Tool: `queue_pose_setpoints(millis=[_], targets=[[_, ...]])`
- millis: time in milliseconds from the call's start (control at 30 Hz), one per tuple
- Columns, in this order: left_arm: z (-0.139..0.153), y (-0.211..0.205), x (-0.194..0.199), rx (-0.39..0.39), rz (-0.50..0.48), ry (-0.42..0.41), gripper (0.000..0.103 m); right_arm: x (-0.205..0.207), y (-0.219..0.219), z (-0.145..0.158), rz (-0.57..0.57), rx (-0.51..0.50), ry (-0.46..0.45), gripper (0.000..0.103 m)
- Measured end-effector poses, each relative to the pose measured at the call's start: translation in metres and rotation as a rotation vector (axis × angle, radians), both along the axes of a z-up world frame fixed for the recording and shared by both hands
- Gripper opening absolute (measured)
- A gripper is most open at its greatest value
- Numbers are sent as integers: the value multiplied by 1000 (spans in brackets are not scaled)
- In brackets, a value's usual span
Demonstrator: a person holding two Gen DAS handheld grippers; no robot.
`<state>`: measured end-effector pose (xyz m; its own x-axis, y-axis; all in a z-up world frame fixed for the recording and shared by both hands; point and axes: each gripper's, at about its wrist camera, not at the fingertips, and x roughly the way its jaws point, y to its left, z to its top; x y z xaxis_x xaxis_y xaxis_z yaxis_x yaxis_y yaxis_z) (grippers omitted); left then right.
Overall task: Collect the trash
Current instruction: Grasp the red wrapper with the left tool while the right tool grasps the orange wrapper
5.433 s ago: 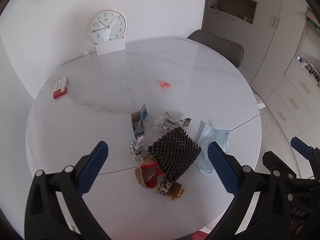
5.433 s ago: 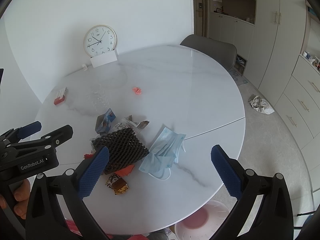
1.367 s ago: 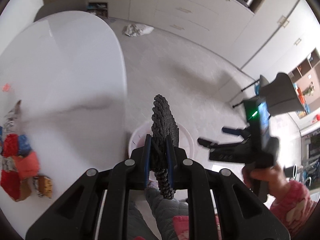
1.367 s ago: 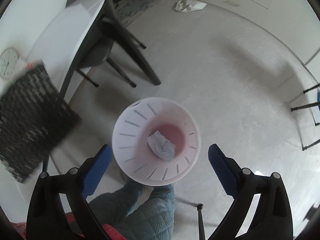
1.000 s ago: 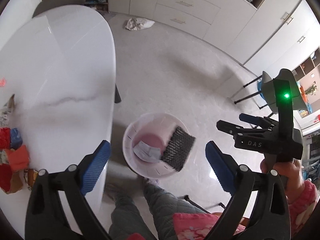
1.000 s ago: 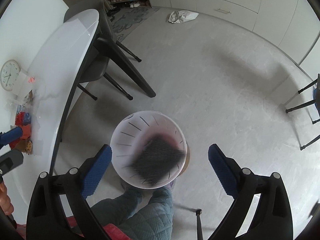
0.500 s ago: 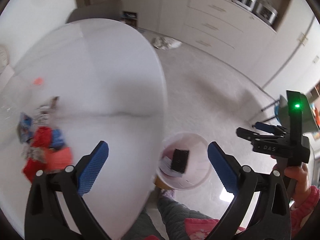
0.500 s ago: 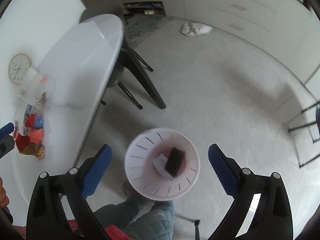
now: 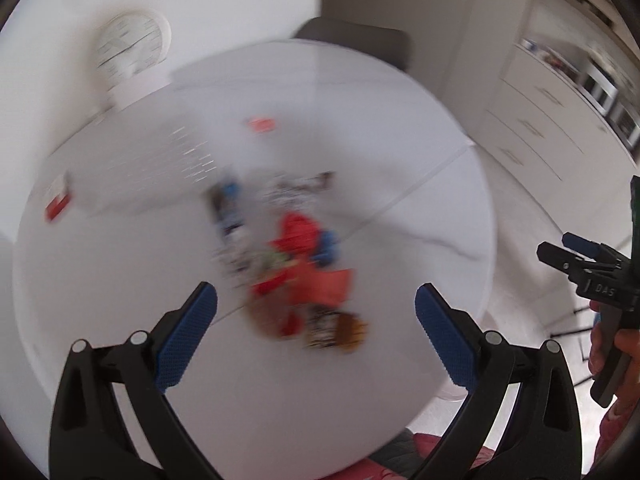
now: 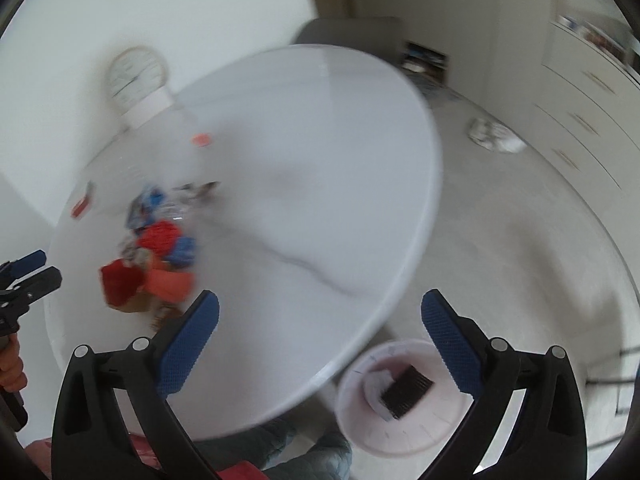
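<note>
left wrist view has swung from the bin back to the trash pile, both claws released.

A round white marble table fills the blurred room, a grey chair tucked behind it, a wall clock propped against the white wall, pale drawer cabinets lining the light floor.

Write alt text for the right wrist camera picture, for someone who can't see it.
Motion-blurred fisheye view: the open right gripper hangs over the near edge of a round white marble table. A heap of red, orange and blue trash lies at left, and a pale bin on the floor holds a black mesh piece.
</note>
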<state>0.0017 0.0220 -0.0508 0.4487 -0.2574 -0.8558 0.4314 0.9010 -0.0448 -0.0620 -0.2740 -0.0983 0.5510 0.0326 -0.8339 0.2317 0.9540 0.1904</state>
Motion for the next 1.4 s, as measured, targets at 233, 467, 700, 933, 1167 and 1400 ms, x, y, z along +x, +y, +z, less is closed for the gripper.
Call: queue_pose_setpoints(millis=[233, 467, 700, 933, 1167, 1400], targets=[[-24, 54, 18, 19, 51, 64, 95, 58, 81, -21, 188, 30, 40, 100], [-48, 61, 33, 9, -27, 118, 95, 86, 154, -53, 447, -103, 53, 100], [-68, 53, 38, -21, -105, 163, 95, 110, 196, -82, 679, -258, 71, 88], [-83, 39, 54, -80, -81, 206, 95, 119, 199, -92, 732, -211, 111, 43], [-98, 28, 60, -77, -81, 208, 95, 109, 178, -77, 672, -132, 83, 43], [-114, 5, 40, 71, -212, 85, 95, 88, 127, -53, 502, 32, 38, 44]])
